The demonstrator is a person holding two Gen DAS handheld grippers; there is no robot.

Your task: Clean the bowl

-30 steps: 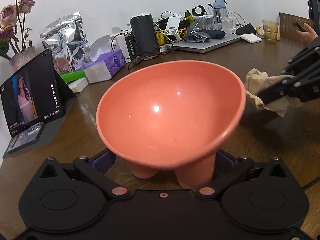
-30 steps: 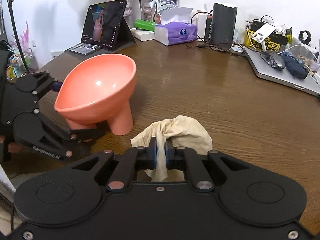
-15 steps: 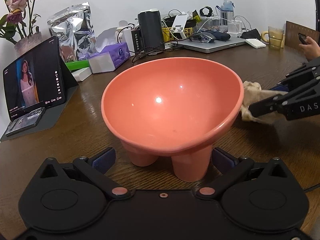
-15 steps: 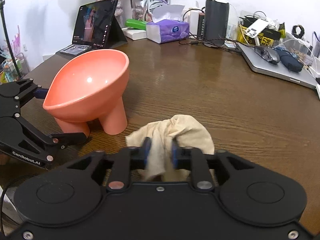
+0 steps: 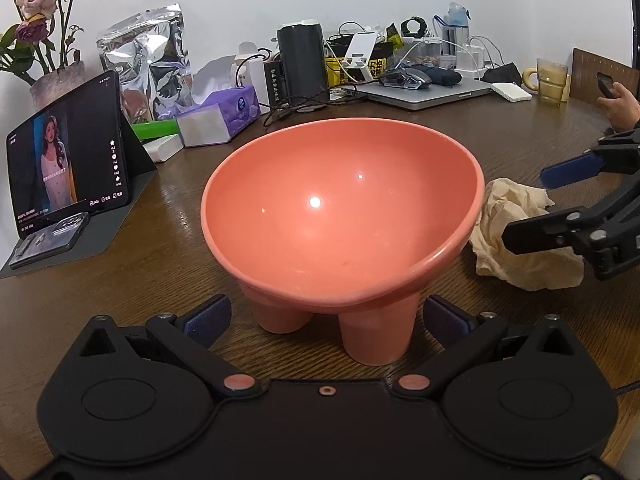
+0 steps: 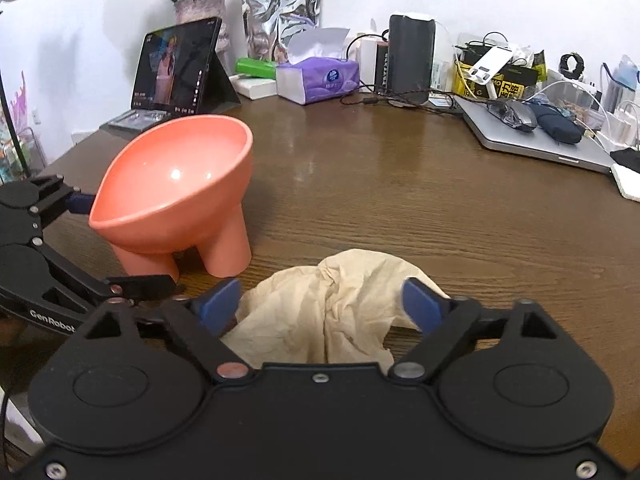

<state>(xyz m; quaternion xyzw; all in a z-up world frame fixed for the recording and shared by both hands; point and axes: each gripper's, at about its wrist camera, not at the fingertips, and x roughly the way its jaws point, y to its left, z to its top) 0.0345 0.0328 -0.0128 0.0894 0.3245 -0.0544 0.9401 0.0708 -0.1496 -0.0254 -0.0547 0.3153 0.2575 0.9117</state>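
1. Right gripper [image 6: 320, 304]: jaws have just been opening and now stand wide apart. Blue pads [image 6: 218, 306] sit either side of the cloth and grip nothing.
2. Cloth [image 6: 320, 312]: crumpled, cream-coloured, lying loose on the table between the right gripper's fingers. It is just beside the bowl's legs; in the left wrist view it lies at the bowl's right.
3. Left gripper [image 5: 326, 320]: jaws spread wide, one blue pad [image 5: 210, 318] on each side of the bowl's legs. Neither pad touches the legs; nothing is held.
4. Bowl [image 5: 340, 212]: salmon-pink and glossy, with a slanted rim raised on stubby legs. It stands on the table, its mouth tilted toward the left gripper. The inside looks bare, apart from light reflections.
5. Table [image 6: 400, 200]: dark brown wood, carrying all the items.
6. Tablet [image 5: 66, 166]: propped on a stand at the far left, screen lit.
7. Tissue box [image 6: 318, 80]: purple, near the wall behind the bowl.
8. Foil bag [image 5: 146, 68]: silver, upright against the wall.
9. Laptop [image 6: 536, 140]: closed, grey, at the far right with small items on top.
10. Another person's hand [image 5: 618, 106]: at the far right edge, holding a dark device.
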